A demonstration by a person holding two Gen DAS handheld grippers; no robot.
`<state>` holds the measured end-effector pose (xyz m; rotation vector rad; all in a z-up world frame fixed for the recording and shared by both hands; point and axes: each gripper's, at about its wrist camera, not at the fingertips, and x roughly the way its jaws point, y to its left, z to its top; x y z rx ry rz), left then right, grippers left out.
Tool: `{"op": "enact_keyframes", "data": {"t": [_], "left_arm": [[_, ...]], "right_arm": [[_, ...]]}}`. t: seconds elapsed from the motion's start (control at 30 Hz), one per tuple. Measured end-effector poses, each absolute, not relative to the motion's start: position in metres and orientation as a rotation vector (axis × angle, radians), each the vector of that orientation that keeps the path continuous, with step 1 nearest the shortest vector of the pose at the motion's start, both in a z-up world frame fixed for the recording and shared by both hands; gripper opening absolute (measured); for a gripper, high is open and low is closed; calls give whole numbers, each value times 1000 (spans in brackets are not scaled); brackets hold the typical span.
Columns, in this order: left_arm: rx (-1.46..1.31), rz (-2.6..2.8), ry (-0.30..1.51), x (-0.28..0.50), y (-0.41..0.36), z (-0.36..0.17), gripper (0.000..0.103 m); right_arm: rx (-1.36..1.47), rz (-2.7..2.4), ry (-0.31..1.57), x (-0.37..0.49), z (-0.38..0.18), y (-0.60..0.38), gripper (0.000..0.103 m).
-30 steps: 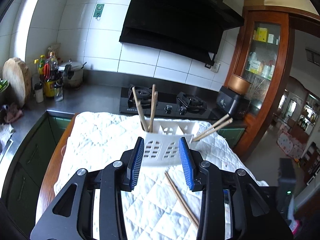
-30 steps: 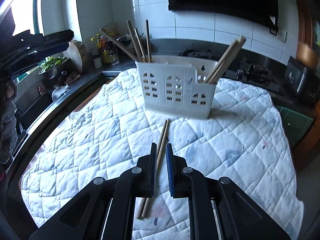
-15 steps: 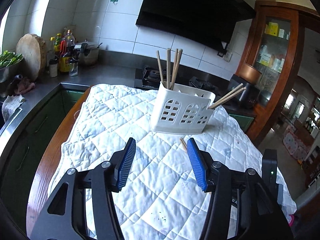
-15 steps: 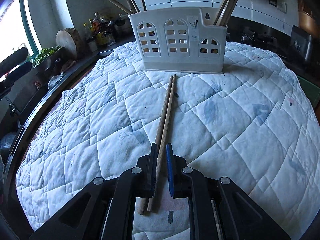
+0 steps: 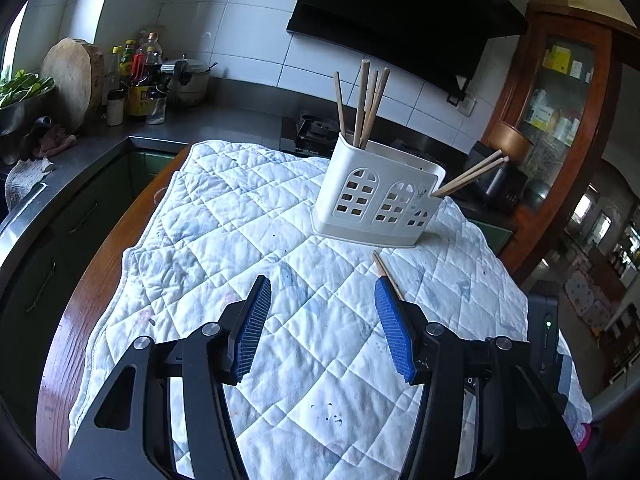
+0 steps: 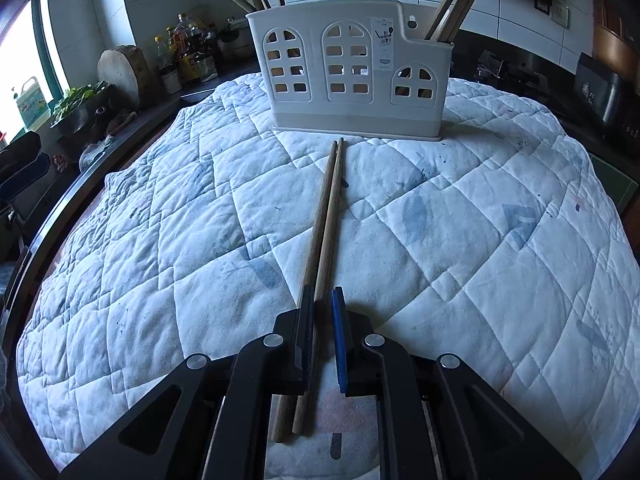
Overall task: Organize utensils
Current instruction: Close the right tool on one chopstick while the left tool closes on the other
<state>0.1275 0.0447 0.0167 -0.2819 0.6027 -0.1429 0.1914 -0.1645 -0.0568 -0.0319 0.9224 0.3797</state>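
A white plastic utensil holder (image 5: 378, 196) stands on the quilted cloth (image 5: 248, 216), with several wooden chopsticks (image 5: 366, 100) upright in its left compartment and two (image 5: 468, 174) leaning out of its right end. It also shows in the right wrist view (image 6: 352, 76). A pair of chopsticks (image 6: 326, 216) lies flat on the cloth in front of the holder. My right gripper (image 6: 322, 300) is low over their near part, jaws narrowly apart with the sticks between them. My left gripper (image 5: 322, 312) is wide open and empty above the cloth; the pair's tip (image 5: 384, 270) shows by its right finger.
The quilted cloth (image 6: 480, 220) covers a wooden table (image 5: 92, 280). A counter at the left holds bottles (image 5: 140, 76), a round wooden board (image 5: 74, 80), a pot (image 5: 188, 80) and a bowl of greens (image 5: 20, 92). A stove (image 5: 312, 128) and wooden cabinet (image 5: 560, 100) stand behind.
My left gripper has drawn back from the holder and opened wider. My right gripper has dropped lower and moved forward along the lying chopsticks, jaws still narrowly apart around them.
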Motion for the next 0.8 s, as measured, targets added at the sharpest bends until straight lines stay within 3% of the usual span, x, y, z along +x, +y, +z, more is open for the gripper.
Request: {"op": "enact_keyframes", "data": {"t": [0.8], "left_arm": [[-284, -183, 668, 125, 21, -1, 55]], "right_arm": [[4, 375, 910, 192, -60, -168, 7]]}}
